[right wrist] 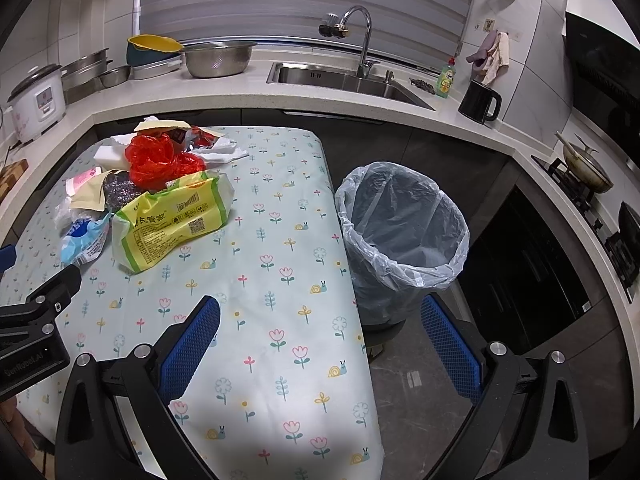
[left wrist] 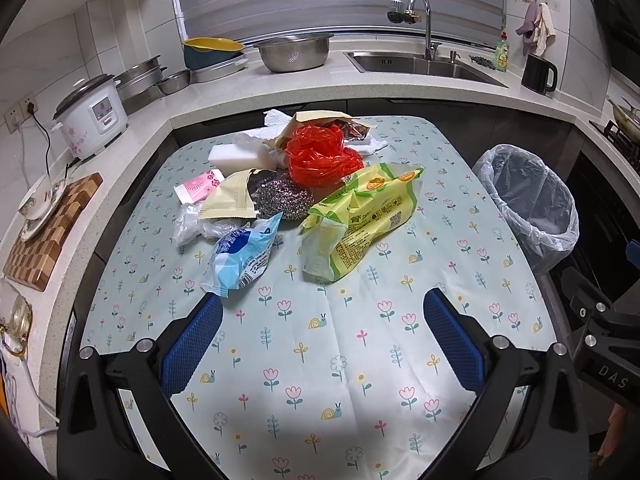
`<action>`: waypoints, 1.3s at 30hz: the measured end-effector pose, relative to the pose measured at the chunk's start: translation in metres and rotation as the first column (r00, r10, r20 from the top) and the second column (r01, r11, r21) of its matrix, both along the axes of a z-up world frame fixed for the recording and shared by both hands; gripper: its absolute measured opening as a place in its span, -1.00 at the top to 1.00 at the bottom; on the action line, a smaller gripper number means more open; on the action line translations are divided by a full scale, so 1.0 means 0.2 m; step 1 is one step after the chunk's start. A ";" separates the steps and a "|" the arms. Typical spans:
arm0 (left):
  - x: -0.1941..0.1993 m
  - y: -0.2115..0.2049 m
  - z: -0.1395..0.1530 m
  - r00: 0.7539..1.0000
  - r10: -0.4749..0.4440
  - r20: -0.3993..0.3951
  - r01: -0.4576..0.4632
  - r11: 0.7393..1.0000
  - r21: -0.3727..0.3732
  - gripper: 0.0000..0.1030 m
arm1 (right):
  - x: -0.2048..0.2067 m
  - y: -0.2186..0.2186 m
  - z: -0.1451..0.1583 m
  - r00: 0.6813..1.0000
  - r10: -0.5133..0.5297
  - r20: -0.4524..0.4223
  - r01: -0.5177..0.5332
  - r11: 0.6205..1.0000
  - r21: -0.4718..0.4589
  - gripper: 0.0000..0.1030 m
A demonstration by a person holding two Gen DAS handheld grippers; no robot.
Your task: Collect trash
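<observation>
A heap of trash lies on the flowered tablecloth [left wrist: 320, 360]: a yellow-green wrapper [left wrist: 360, 220] [right wrist: 172, 220], a light blue packet [left wrist: 240, 258] [right wrist: 84, 240], a red plastic bag [left wrist: 320, 154] [right wrist: 160, 160], a steel scourer [left wrist: 280, 198], beige pouches, a white sponge block [left wrist: 236, 158], a pink packet [left wrist: 198, 186] and tissues. A bin with a clear liner [left wrist: 528, 204] [right wrist: 400, 236] stands off the table's right edge. My left gripper [left wrist: 322, 308] hangs open above the cloth, short of the heap. My right gripper [right wrist: 320, 312] is open over the table's right edge, with the bin just beyond.
A counter wraps around the back with a rice cooker [left wrist: 92, 116], metal bowls [left wrist: 294, 52], a sink and tap [left wrist: 420, 62] and a black mug [left wrist: 538, 74]. A wooden board [left wrist: 52, 232] with a cup lies left. A stove with a pan [right wrist: 588, 168] is at right.
</observation>
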State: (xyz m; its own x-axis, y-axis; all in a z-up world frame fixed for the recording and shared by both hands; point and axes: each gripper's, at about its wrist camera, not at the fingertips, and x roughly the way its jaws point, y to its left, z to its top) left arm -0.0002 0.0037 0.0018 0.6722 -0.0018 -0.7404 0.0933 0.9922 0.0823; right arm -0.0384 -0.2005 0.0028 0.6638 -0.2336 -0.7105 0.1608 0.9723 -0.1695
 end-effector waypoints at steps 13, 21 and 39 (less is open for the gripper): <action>-0.01 -0.02 -0.02 1.000 -0.002 -0.006 0.002 1.000 0.001 -0.86 | 0.00 0.00 -0.02 1.000 -0.004 -0.004 0.004 1.000 0.006 -0.87; -0.01 -0.02 -0.02 1.000 -0.004 -0.003 0.004 1.000 0.004 -0.86 | 0.00 0.00 -0.02 1.000 -0.005 -0.005 0.005 1.000 0.005 -0.87; -0.02 -0.02 -0.02 1.000 -0.003 -0.003 0.003 1.000 0.003 -0.86 | -0.01 -0.01 -0.02 1.000 -0.005 -0.004 0.005 1.000 0.006 -0.87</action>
